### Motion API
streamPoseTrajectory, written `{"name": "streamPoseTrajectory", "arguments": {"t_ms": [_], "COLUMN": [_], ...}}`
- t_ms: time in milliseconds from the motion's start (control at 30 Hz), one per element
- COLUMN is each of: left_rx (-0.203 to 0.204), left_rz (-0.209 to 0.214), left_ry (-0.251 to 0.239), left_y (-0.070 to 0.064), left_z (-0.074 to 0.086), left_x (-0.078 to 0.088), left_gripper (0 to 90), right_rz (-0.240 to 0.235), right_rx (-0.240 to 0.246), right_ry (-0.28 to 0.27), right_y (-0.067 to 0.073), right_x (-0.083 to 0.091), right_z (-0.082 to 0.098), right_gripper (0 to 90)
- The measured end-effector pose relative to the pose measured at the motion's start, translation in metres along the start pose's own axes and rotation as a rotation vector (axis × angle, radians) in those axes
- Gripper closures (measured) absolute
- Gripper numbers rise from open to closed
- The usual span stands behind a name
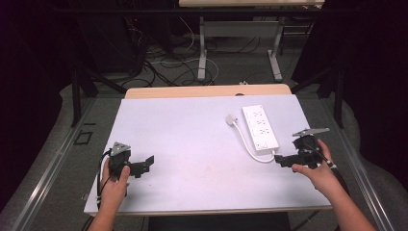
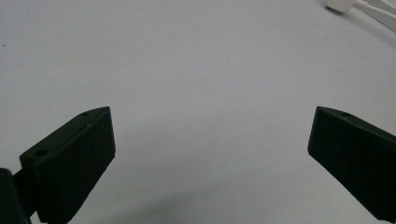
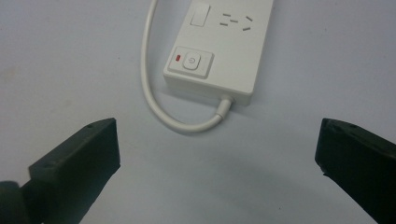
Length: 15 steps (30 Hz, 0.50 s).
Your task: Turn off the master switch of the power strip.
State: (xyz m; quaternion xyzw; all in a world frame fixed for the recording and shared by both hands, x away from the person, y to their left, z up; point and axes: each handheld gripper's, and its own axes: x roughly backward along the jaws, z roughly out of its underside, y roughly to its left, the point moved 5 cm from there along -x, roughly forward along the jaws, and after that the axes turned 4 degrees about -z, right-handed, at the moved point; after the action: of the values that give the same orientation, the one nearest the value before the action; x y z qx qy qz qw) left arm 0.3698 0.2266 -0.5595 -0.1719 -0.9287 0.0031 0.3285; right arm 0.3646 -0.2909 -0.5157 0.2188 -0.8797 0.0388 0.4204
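Power strip runs off the top edge before the released right claw, left claw released too, plug seemingly cropped.

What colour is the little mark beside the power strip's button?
Red, on the white power strip; the right gripper view shows it best.

Two black tongs are seen, one in each bare hand, the forearms being left uncovered with no sleeves visible. The left tongs are topped by a grey three-cornered plate, and a black cable is looped from them past the left hand. The right tongs carry a like grey plate above the right hand. Each jaw is formed as a blocky matt black wedge, with small round holes sunk near its upper edge.
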Motion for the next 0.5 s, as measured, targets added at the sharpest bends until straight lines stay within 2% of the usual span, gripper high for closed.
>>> {"name": "streamPoseTrajectory", "arguments": {"t_ms": [300, 500], "left_rx": [0.001, 0.001], "left_rz": [0.001, 0.001], "left_ry": [0.0, 0.001], "left_y": [0.0, 0.0], "left_z": [0.0, 0.0], "left_x": [0.001, 0.001], "left_gripper": [0.7, 0.7], "right_rz": [0.027, 0.02], "right_rx": [-0.02, -0.074], "right_ry": [-0.001, -0.021], "right_y": [-0.005, -0.01], "right_x": [-0.001, -0.001], "right_z": [0.018, 0.031], "right_gripper": [0.0, 0.0]}}
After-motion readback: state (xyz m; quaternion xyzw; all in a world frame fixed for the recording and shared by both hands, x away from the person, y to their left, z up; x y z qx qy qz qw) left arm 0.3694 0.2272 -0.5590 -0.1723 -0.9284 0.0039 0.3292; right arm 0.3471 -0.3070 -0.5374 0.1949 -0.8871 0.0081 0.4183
